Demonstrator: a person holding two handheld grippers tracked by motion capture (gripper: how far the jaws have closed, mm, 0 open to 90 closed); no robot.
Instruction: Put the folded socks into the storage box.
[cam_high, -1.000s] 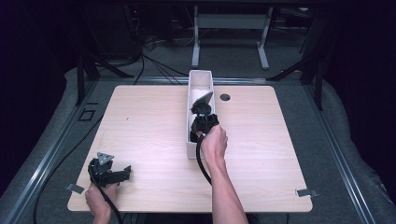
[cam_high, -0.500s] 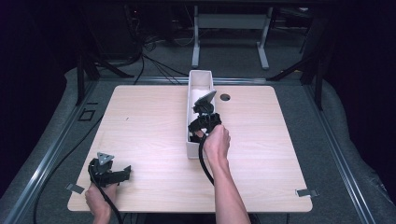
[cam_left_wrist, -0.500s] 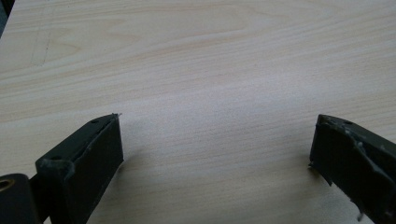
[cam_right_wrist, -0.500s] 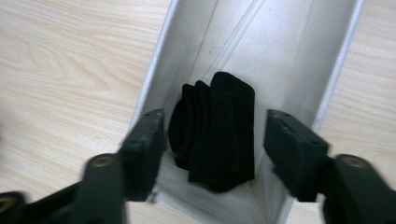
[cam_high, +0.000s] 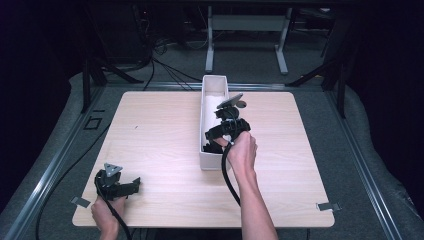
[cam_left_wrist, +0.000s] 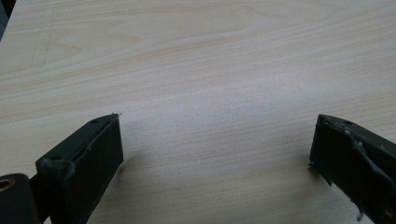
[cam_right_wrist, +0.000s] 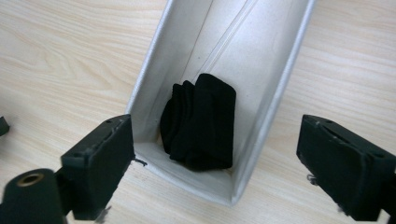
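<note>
A dark room surrounds a pale wooden bench that stands on grey carpet, with black cables and a grey metal frame on the floor beyond its far edge.

From the high view, a long white box lies lengthwise near the middle of the bench. The right gripper hangs over the near end of the box, held by the right hand. The left gripper sits low at the near left corner of the bench in the left hand, well apart from the box.

The right gripper view looks down into the box, which the high view cannot do: a folded black cloth, possibly a sock, lies on the box floor at its near end, between the two jaws and below them. The jaws stand wide apart, one on each side of the box, and hold nothing. A strip of the bench shows on either side.

In the left gripper view the jaws are also spread wide and empty, with bare wood grain between and ahead of them; a faint pencil-like mark lies far ahead of the left jaw.

Small grey tabs sit at the near corners of the bench.
</note>
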